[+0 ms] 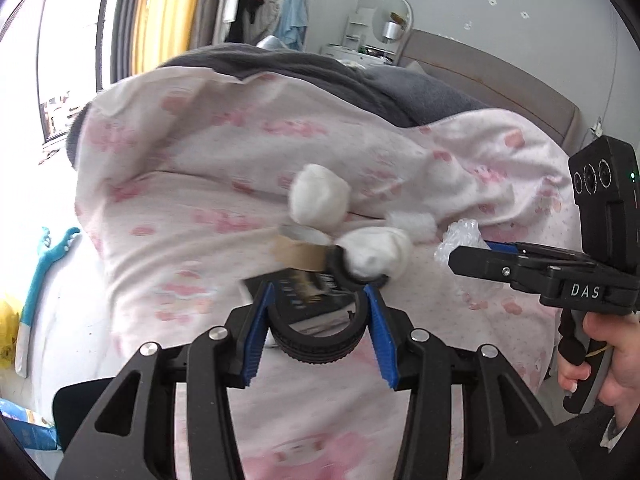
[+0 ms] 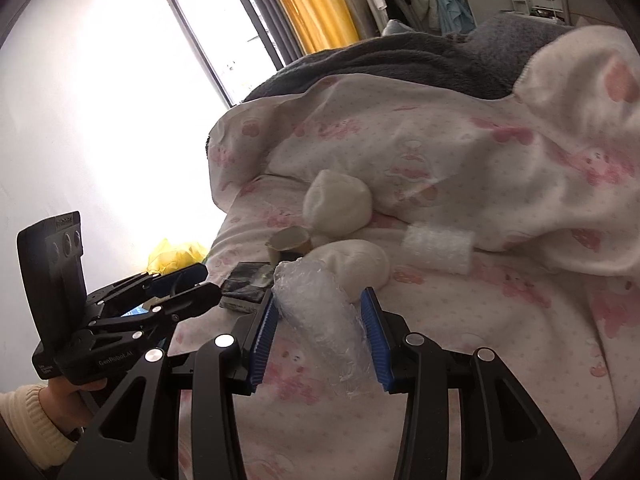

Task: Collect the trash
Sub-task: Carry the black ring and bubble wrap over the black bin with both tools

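Trash lies on a pink-patterned blanket (image 1: 224,184). My left gripper (image 1: 320,292) has its blue pads around a black ribbed ring (image 1: 316,344) and grips it. Beyond it lie a black packet (image 1: 308,300), a cardboard tube (image 1: 300,252) and two white wads (image 1: 318,194) (image 1: 376,254). My right gripper (image 2: 318,300) has its pads around a roll of bubble wrap (image 2: 320,312), which rests on the blanket (image 2: 500,320); the pads stand close to it. In the left wrist view the right gripper (image 1: 456,258) reaches in from the right at the bubble wrap (image 1: 460,238).
A white foam roll (image 2: 438,248) lies to the right of the wads (image 2: 338,202). A grey blanket (image 2: 400,64) covers the far bed. A yellow bag (image 2: 176,256) sits beyond the bed edge. A window and yellow curtain (image 2: 308,4) stand behind. The left gripper (image 2: 208,292) shows at left.
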### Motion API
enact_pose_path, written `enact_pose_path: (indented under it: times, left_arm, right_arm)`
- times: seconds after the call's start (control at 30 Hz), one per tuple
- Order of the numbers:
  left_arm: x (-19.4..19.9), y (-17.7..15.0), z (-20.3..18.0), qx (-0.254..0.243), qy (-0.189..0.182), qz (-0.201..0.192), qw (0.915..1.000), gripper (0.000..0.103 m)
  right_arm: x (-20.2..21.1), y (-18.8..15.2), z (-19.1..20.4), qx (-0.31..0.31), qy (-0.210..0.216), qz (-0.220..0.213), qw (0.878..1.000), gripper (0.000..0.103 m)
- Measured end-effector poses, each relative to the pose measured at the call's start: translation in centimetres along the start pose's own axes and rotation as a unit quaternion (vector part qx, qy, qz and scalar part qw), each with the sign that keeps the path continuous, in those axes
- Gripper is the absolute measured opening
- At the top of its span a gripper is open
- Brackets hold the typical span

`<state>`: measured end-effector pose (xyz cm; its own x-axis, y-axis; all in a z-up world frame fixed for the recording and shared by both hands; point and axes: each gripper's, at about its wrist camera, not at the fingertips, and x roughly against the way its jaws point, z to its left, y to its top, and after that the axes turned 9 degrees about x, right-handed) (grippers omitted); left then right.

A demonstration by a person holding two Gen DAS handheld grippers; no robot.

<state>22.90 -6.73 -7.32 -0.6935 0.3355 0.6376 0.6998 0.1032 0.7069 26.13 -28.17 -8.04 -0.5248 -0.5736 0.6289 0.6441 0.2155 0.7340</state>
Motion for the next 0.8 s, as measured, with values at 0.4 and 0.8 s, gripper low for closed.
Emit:
enact_pose_path:
  times: [0.4, 0.8]
  left_arm:
    - [3.1, 0.3, 6.2, 0.03, 0.047, -0.01, 0.9984, 0.05]
    - [4.7, -1.8, 13.2, 0.047, 0.113, 0.025, 0.9922, 0.051]
  right_arm:
    - [-3.3, 2.7, 6.5, 0.04, 0.033, 0.002, 0.999, 0.043]
    - [-7.1, 4.4, 13.6, 0.07, 0.076, 0.011, 0.995, 0.043]
